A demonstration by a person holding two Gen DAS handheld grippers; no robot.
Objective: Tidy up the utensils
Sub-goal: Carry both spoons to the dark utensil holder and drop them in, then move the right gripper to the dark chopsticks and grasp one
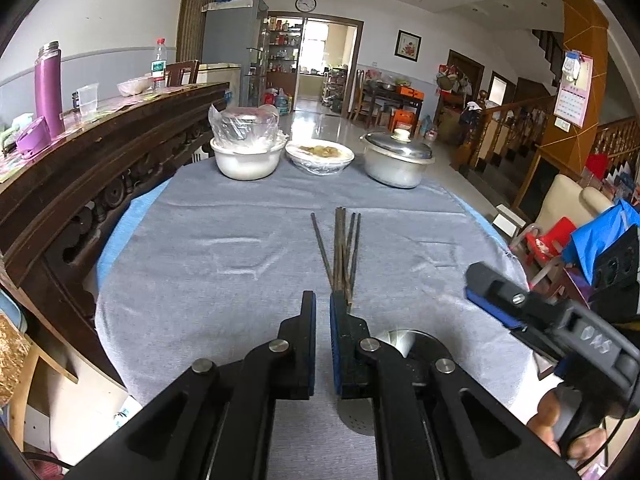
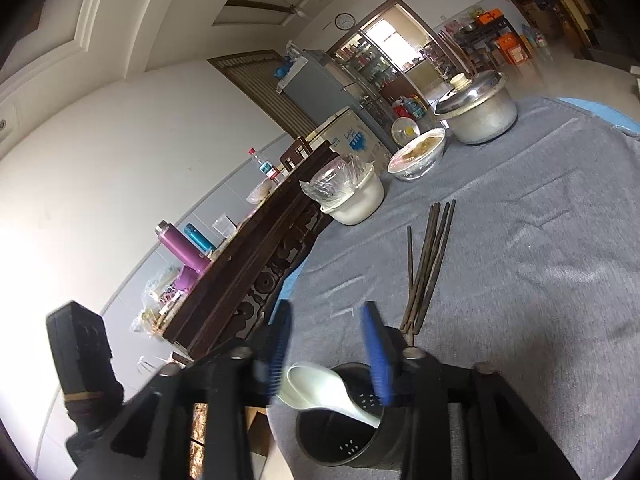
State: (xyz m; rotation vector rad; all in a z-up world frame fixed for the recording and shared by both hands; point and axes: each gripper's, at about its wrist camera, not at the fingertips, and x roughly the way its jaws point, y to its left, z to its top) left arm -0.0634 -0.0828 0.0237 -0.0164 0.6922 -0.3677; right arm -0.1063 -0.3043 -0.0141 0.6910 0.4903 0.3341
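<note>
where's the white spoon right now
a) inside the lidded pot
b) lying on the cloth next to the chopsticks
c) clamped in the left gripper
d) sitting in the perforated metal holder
d: in the right wrist view the white spoon sits with its handle down inside the perforated metal holder, its bowl leaning over the rim, while the chopsticks lie apart on the cloth.

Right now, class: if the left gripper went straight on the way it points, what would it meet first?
Probably the bundle of dark chopsticks lying on the grey tablecloth, just beyond the left gripper. Its nearly closed tips sit slightly left of their near ends, so depth is uncertain.
</note>
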